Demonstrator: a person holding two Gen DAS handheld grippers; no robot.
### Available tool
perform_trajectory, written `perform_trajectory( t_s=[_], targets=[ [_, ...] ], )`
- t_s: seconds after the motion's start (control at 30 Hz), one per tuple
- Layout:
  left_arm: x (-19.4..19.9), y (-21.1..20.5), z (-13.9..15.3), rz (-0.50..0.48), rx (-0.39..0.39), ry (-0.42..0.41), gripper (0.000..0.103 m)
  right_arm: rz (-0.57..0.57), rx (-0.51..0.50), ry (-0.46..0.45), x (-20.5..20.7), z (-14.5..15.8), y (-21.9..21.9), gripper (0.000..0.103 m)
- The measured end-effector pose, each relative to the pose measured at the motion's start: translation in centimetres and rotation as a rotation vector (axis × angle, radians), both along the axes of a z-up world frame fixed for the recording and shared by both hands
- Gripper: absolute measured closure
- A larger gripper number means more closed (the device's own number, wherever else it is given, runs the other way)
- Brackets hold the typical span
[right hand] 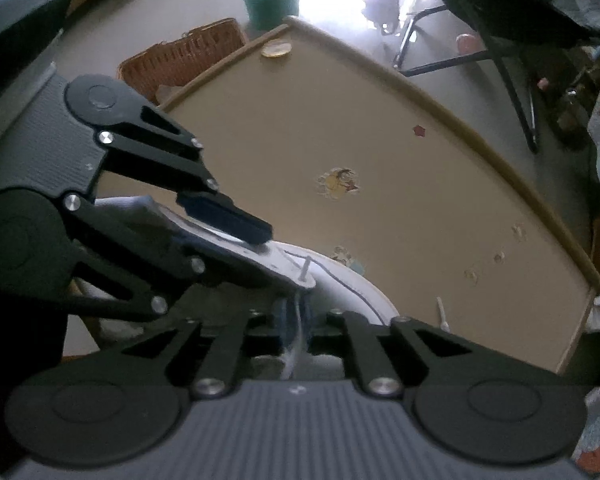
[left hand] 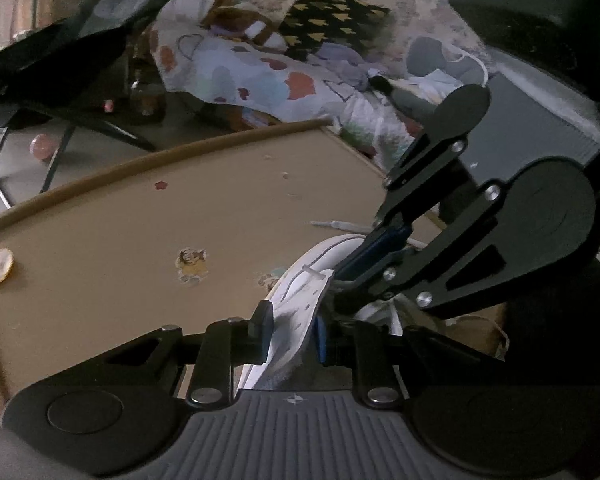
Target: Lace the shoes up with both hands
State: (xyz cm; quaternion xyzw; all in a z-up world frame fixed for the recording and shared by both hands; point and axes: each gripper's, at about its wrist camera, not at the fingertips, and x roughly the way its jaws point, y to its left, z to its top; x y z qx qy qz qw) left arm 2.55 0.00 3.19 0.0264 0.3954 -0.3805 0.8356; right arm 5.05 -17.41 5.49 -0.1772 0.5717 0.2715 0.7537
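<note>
Shoe flap pinched between left gripper pads.

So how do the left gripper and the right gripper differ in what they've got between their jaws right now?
The left gripper is clamped on the side flap of the white shoe; the right gripper has only the thin white lace between its pads. The left gripper's jaws stand wider, filled by the flap; the right gripper's are narrow, and the lace looks loose in the gap. Both are black with blue pads and work at the same shoe.
</note>
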Motion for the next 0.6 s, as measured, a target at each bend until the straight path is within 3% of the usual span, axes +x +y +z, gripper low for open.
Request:
perform_trajectory(
  t_s=[0.1,0.27,0.5,0.6],
  targets=[
    [-0.4,0.6,0.4,0.018,-0.004,0.011,0.079,-0.018,-0.001,-0.021,-0.2,0.4,-0.4,0.079],
    [-1.0,1.0,0.5,0.043,0.016,0.019,0.077,-0.009,0.017,0.001,-0.4,1.1,-0.8,0.078],
    [-1.4,1.3,0.2,0.059,0.008,0.019,0.077,0.006,0.002,0.004,-0.2,0.3,-0.1,0.101],
    [-1.5,1.4,-0.2,0.056,-0.002,0.022,0.076,-0.003,0.007,-0.005,-0.2,0.0,0.1,0.102]
  ],
)
